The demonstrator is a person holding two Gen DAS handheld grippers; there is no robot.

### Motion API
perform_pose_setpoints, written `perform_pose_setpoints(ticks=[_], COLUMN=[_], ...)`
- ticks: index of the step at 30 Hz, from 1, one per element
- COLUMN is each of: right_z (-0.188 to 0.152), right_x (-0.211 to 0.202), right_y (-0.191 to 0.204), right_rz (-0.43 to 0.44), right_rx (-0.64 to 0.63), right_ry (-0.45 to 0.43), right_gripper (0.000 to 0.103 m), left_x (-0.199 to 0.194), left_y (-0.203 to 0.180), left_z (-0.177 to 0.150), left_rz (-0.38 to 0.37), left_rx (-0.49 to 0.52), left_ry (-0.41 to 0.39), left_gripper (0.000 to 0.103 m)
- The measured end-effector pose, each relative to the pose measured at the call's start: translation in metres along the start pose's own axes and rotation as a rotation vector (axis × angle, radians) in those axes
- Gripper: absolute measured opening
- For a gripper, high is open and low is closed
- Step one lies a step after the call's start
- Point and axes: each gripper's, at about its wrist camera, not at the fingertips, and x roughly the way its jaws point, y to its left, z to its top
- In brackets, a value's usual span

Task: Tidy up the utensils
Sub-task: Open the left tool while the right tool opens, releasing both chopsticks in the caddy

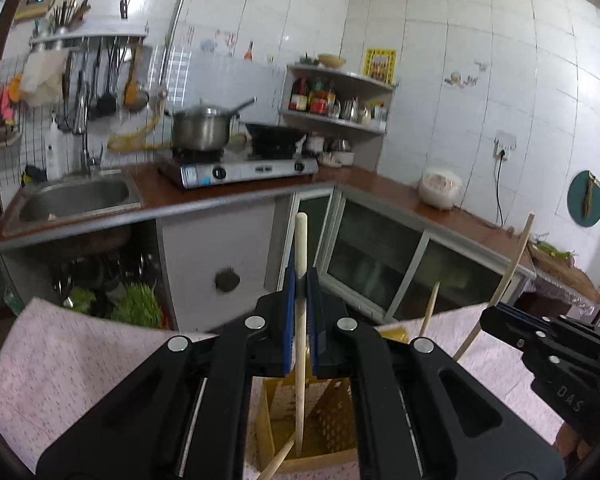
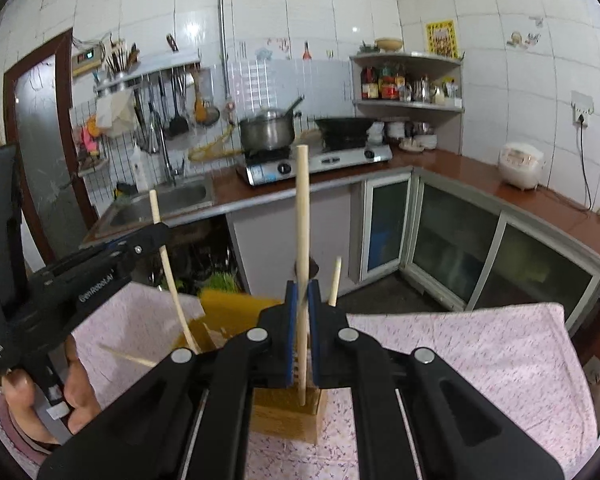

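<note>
I see soft, even daylight with faint shadows. Small glare spots sit on the glossy white wall tiles. Strong fisheye bending and dark corners frame both slightly blurred views.

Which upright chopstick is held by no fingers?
The short chopstick, just right of the right gripper; the two tall chopsticks are each clamped.

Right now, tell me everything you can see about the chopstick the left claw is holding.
The chopstick is a pale stick, wood or bamboo by the look, smooth and round, with a blunt top end. It stands nearly upright. The left claw is shut on its upper part, blue pads pressing both sides. Its lower end reaches down inside the yellow holder, where another stick leans beside it. Whether the tip touches the bottom cannot be told.
</note>
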Motion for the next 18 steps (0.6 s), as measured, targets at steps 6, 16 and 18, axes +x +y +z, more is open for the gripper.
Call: perform_pose_setpoints(ticks=[6, 16, 18], right_z=[-0.029, -0.031, -0.032], right_x=[0.025, -0.001, -0.020], right_y=[-0.005, -0.017, -0.022], right_rz=[0.027, 0.009, 0.001], right_rx=[-0.005, 0.038, 0.047], right_ry=[0.032, 0.021, 0.009], right_gripper=[0.006, 0.055, 0.056], left_x=[0.011, -0.047, -0.064], left_y=[0.005, 0.007, 0.012], left_z=[-0.024, -0.025, -0.025], left_rz=[-0.034, 0.001, 0.004], left_rx=[0.011, 0.016, -0.003], left_ry=[0.076, 0.060, 0.074], left_gripper=[0.004, 0.069, 0.077])
